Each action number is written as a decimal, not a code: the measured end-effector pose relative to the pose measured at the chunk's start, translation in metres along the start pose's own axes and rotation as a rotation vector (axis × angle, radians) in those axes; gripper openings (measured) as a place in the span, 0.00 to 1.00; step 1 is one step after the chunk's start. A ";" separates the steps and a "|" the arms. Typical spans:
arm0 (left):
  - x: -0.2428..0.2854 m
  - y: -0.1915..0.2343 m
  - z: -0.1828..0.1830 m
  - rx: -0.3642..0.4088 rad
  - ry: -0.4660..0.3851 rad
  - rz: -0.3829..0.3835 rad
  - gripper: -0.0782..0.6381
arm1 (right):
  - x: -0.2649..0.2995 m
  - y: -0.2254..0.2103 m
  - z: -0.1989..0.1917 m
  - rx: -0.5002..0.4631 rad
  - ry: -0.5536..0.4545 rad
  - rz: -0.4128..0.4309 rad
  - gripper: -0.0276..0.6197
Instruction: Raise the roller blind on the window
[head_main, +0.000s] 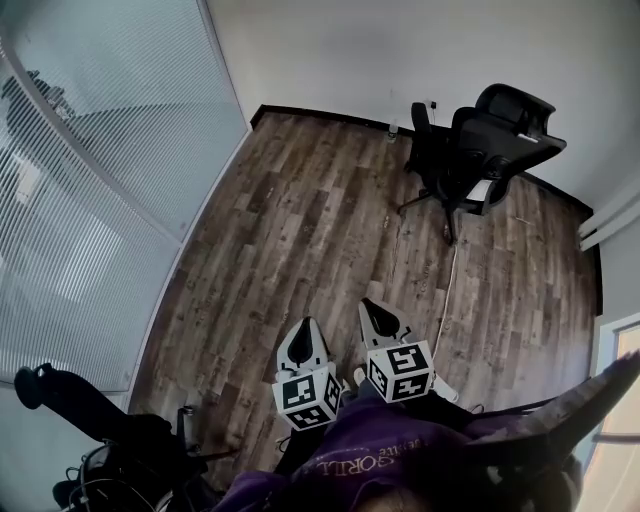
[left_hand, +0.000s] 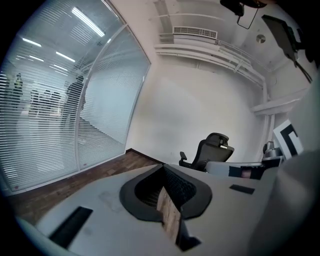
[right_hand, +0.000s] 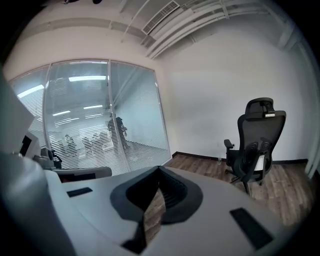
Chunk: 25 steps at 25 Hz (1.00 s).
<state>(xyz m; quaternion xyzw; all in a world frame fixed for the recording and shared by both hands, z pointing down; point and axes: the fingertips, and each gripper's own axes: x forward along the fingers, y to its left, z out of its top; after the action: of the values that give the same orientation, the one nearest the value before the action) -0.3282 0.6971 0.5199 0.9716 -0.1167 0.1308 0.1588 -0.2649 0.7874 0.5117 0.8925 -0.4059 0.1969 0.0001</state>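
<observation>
In the head view my two grippers hang side by side over the wooden floor (head_main: 300, 220), both pointing away from me. The left gripper (head_main: 306, 322) is shut with nothing in it, and its own view shows its jaws (left_hand: 164, 167) meeting at the tip. The right gripper (head_main: 368, 302) also stands shut and empty (right_hand: 160, 169). A glass wall with lowered slatted blinds (head_main: 90, 180) runs along the left (left_hand: 55, 125) (right_hand: 95, 130). Neither gripper is near it. No pull cord or chain shows in any view.
A black office chair (head_main: 480, 150) stands at the far right by the white wall (left_hand: 207, 150) (right_hand: 255, 140). A white cable (head_main: 447, 290) trails over the floor from it. Black equipment (head_main: 100, 440) sits at the lower left. A pale frame (head_main: 618, 345) shows at the right edge.
</observation>
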 end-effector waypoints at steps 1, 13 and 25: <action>-0.001 0.006 -0.004 -0.002 0.004 0.005 0.11 | 0.001 0.004 -0.005 -0.002 0.006 0.001 0.04; 0.039 0.045 -0.005 -0.024 0.045 0.073 0.11 | 0.066 0.007 -0.009 0.016 0.061 0.046 0.04; 0.195 0.056 0.087 0.051 0.018 0.011 0.11 | 0.203 -0.051 0.083 0.003 0.020 0.029 0.04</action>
<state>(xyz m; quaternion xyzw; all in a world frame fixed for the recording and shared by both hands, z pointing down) -0.1408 0.5794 0.5127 0.9735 -0.1173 0.1432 0.1343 -0.0783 0.6617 0.5142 0.8844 -0.4187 0.2063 0.0001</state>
